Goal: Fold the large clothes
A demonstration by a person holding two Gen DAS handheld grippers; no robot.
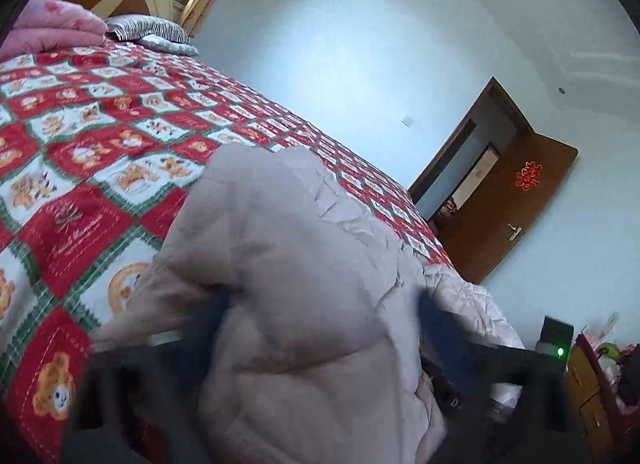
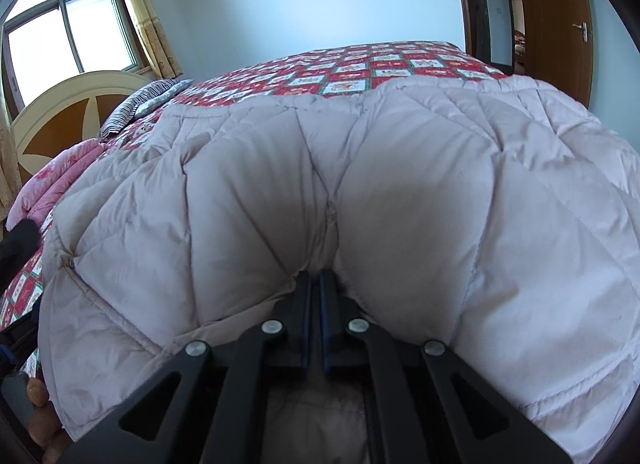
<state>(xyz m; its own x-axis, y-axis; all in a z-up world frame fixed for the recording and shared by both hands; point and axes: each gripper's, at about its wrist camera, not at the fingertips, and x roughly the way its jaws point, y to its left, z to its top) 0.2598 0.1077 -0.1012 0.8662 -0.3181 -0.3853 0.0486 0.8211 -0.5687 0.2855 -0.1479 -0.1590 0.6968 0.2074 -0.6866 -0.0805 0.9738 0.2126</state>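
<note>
**Puffy coat, pinched at a seam**

The quilted coat point(image 2: 400, 184) lies on the bed point(image 2: 400, 60), soft, light, slippery-looking. Right tool point(image 2: 315, 284) pinches a stitched seam; left tool point(image 1: 320, 304) straddles bunched fabric, its grip blurred. Seams probably hold best.

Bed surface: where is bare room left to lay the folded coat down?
Free: bedspread between the quilted coat and the striped pillow, and the strip beyond the coat toward the door. Crowded: head end, with the pink quilt, and the near edge under the coat.
</note>
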